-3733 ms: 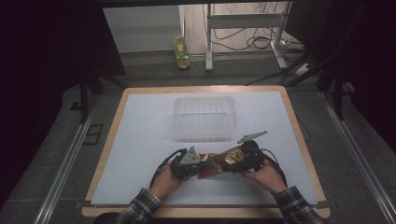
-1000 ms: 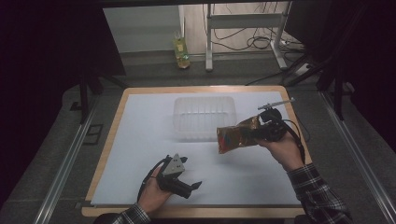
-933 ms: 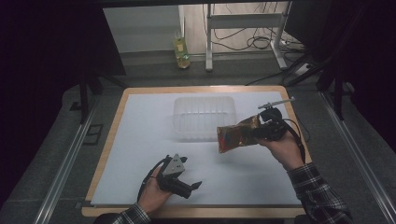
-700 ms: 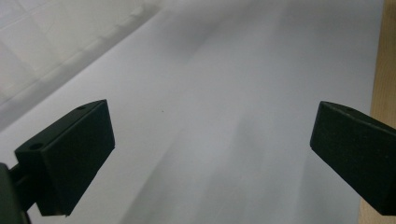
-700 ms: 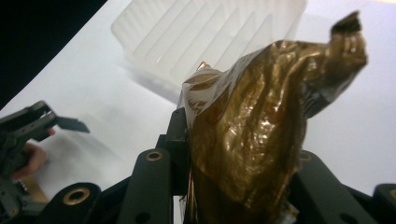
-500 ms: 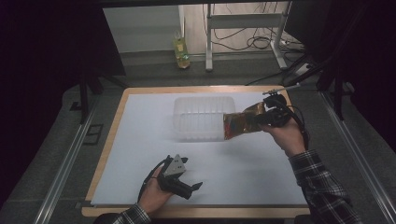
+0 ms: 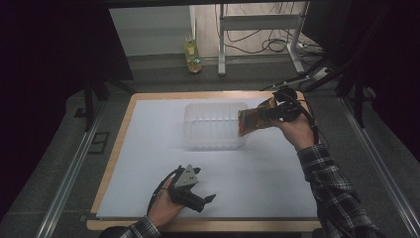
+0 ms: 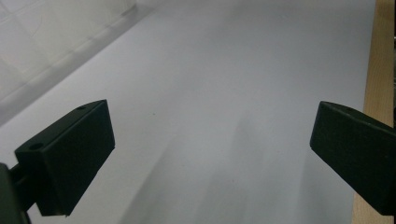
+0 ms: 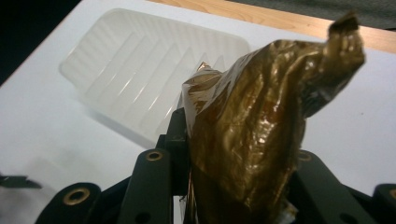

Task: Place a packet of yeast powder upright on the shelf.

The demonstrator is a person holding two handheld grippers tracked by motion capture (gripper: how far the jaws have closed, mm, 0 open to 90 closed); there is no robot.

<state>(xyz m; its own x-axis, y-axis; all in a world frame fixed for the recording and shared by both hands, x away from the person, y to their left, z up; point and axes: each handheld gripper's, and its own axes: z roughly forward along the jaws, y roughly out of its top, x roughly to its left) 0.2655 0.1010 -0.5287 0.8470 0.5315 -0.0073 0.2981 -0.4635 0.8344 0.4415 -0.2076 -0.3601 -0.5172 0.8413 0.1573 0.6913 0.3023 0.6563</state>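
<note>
high view: a table (image 7: pixel 124 148) topped with a white sheet (image 7: pixel 257 168); a person's forearms come in from the bottom edge.
tray: clear ribbed plastic tray (image 7: pixel 213 126) at the middle of the far half of the sheet, open side up, nothing visible inside.
pouch: crinkled gold-brown foil pouch (image 7: pixel 254 118), in the air at the tray's right rim, its free end leaning over that rim.
right gripper: right gripper (image 7: pixel 277 111) clamped on the pouch's near end, held level and pointed towards the tray; the hand carries it above the table.
right gripper view: the pouch (image 9: pixel 252 140) is pinched between the two jaws and rises up the frame, its twisted top corner uppermost; the tray (image 9: pixel 140 70) lies beyond and to the left.
left gripper: left gripper (image 7: pixel 205 201) low over the near part of the sheet, well apart from the tray and pouch.
left gripper view: jaws spread wide, nothing between them; bare sheet (image 8: pixel 210 116) below, wooden table edge (image 8: pixel 380 70) at right.
beyond the table: a bottle (image 7: pixel 192 52) of yellowish liquid stands on the floor, next to a metal stand and cables.
step in hand: carrying the pouch to the tray; by its place at the rim, the carry looks nearly done.
next move: likely bring the pouch fully over the tray's middle, lower it inside the walls, then part the jaws.
caution: the pouch is limp; let go at the rim and it may drape over the wall or slide out.
</note>
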